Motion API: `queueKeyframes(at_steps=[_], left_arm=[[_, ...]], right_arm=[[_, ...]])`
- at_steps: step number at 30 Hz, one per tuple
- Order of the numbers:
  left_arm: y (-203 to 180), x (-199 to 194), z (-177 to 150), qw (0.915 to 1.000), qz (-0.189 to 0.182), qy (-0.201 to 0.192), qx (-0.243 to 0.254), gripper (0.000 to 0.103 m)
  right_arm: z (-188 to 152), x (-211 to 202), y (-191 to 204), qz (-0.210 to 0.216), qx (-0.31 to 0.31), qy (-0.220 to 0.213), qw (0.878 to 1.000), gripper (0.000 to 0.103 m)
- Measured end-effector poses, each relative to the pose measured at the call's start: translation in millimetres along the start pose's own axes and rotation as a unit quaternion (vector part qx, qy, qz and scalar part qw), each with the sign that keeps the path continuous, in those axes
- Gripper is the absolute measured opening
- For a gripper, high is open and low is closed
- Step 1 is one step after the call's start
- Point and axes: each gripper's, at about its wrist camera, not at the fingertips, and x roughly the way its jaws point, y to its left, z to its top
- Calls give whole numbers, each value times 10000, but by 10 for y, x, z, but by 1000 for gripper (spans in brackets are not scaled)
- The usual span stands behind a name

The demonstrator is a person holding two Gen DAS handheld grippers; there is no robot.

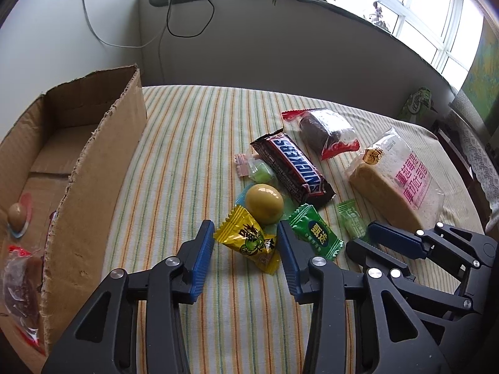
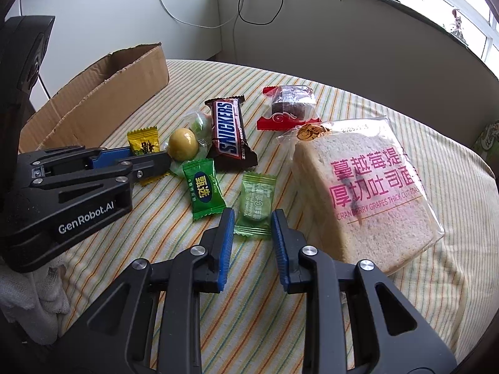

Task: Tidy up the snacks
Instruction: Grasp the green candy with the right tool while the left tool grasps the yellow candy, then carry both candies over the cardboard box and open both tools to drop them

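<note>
Through the left wrist camera I see my left gripper (image 1: 246,243) with its fingers spread wide, holding nothing, and the yellow candy (image 1: 249,243) lying right in the gap between the blue pads (image 1: 201,258). I use the Snickers bar (image 1: 293,168) as my landmark: the yellow candy sits on the near side of it, just past the round yellow ball (image 1: 264,203), its long axis running slantwise across the gap rather than along the fingers. So I judge a plain closing would catch it across its narrow width. The cardboard box (image 1: 93,168) stands well off to the far side of the Snickers bar from the bread — already holding a wrapped cake and a small ball (both cut off by the box wall and the frame edge).

Through the right wrist camera my right gripper (image 2: 252,243) is also parted and empty, and the pale green candy (image 2: 256,207) lies straight ahead between its tips, long axis pointing roughly along the fingers, toward the Snickers bar (image 2: 229,131). The dark green candy (image 2: 204,188) lies between it and the left gripper (image 2: 137,162), which enters from the side and hides part of the yellow candy (image 2: 144,141). The bread packet (image 2: 361,193) lies just beside the right finger — I cannot tell whether they touch.
</note>
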Motion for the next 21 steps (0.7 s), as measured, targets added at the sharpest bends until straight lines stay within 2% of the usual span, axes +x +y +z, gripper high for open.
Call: queueKeyframes(at_steps=[1,3,4,14,21], left_arm=[[19,1,1,10000,15,-13,-45,21],[35,6,2,9999,-26,-21,-117,12],[39,5,-2,9999,-50,-24,-112,11],[18,-113,-69,9997,-94,-192,-125,10],[154,-411,-136,9987,-268,-396,-202,10]], right_arm=[[-2,-3,-4,9,12,-6,10000,25],[-10,-14,-18,37,43,-18,10000,25],[-16,-23,-24,50,57,-23,10000,25],[-74,-182,-91,243,232,-192,9992,25],[-101,-367,-41,327,223,-314,9987,25]])
